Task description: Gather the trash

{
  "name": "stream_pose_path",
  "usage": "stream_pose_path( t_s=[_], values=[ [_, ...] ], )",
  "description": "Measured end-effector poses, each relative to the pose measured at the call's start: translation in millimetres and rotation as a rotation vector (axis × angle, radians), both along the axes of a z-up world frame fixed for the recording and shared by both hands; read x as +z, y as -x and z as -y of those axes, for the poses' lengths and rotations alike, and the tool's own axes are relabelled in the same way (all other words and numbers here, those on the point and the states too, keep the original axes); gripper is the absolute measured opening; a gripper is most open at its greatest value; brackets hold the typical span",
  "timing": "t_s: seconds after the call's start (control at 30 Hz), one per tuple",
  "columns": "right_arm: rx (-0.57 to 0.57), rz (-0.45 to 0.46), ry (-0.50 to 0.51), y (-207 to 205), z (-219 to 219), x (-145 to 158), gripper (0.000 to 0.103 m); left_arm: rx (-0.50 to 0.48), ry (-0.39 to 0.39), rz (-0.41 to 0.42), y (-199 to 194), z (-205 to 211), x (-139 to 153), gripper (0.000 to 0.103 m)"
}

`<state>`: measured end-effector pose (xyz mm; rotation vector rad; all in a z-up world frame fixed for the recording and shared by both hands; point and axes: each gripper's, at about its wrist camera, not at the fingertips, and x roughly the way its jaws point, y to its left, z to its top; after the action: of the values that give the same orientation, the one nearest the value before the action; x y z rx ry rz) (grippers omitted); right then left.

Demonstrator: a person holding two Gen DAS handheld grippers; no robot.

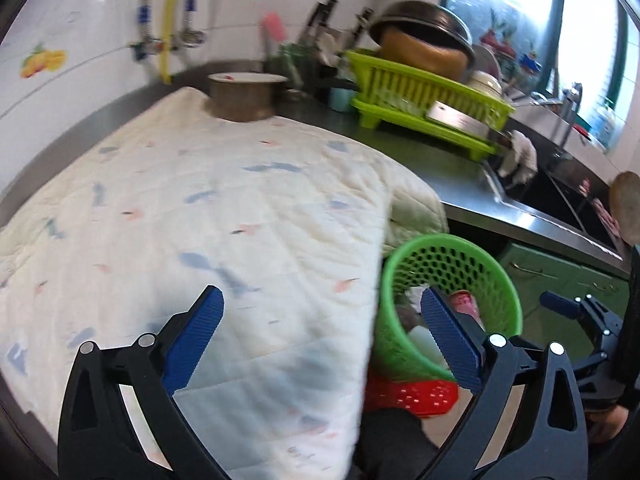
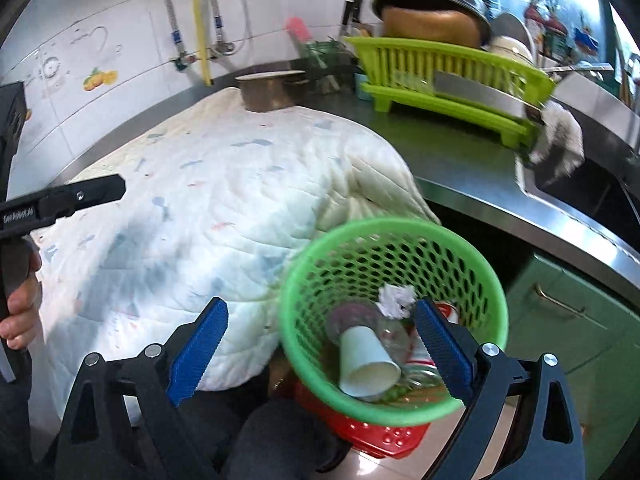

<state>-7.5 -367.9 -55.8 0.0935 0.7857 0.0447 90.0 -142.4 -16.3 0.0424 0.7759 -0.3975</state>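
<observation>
A green mesh trash basket (image 2: pixel 394 312) stands below the counter's front edge on a red basket (image 2: pixel 384 436). It holds a white paper cup (image 2: pixel 366 362), a crumpled white paper ball (image 2: pixel 396 300), a clear plastic bottle (image 2: pixel 360 320) and a red-and-white can (image 2: pixel 448 310). My right gripper (image 2: pixel 320 344) is open and empty, just above the basket's left rim. My left gripper (image 1: pixel 324 340) is open and empty over the edge of the white quilted cloth (image 1: pixel 192 232); the basket (image 1: pixel 444 304) shows to its right. The right gripper's fingertips (image 1: pixel 560 306) show at that view's right edge.
The cloth (image 2: pixel 200 220) covers the steel counter (image 2: pixel 460 176). A brown pot with a white lid (image 1: pixel 242 94) stands at its far end. A lime dish rack (image 1: pixel 424 108) with a wok on top stands beside the sink (image 1: pixel 560 196). Green cabinet doors (image 2: pixel 568 320) are below.
</observation>
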Motion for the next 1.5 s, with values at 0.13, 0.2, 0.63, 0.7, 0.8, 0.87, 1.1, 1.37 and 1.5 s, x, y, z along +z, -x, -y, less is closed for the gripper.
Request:
stream_pose_path(
  t_s=[0.13, 0.2, 0.63, 0.7, 0.8, 0.87, 1.1, 1.37, 1.5],
  values=[
    [0.026, 0.014, -0.001, -7.2, -17.1, 10.1, 0.091, 0.062, -0.023, 0.015, 8.4, -29.8, 3.3, 0.098],
    [0.04, 0.027, -0.012, -10.2, -26.1, 17.1, 0.092, 0.102, -0.029, 0.028, 14.2, -47.9, 4.5, 0.098],
    [0.081, 0.08, -0.011, -14.9, -72.4, 33.9, 0.094, 0.264, -0.033, 0.112, 51.3, -116.5, 13.2, 0.098],
    [0.081, 0.084, -0.014, -12.4, -75.0, 33.4, 0.094, 0.275, -0.025, 0.118, 55.2, -119.8, 13.2, 0.098],
    [0.084, 0.086, -0.027, -9.9, -77.8, 33.3, 0.094, 0.283, -0.022, 0.127, 62.2, -124.6, 13.6, 0.098],
    [0.082, 0.089, -0.026, -9.1, -78.6, 33.8, 0.094, 0.289, -0.032, 0.138, 66.4, -125.1, 13.7, 0.098],
    [0.07, 0.098, -0.045, -6.1, -78.0, 35.7, 0.095, 0.297, -0.027, 0.134, 71.6, -131.1, 10.5, 0.098],
    [0.098, 0.118, -0.048, -5.9, -92.4, 43.3, 0.095, 0.308, -0.019, 0.156, 78.9, -135.8, 15.9, 0.098],
    [0.114, 0.123, -0.045, -6.4, -97.8, 45.2, 0.095, 0.317, -0.016, 0.162, 81.9, -139.3, 17.8, 0.098]
  ],
)
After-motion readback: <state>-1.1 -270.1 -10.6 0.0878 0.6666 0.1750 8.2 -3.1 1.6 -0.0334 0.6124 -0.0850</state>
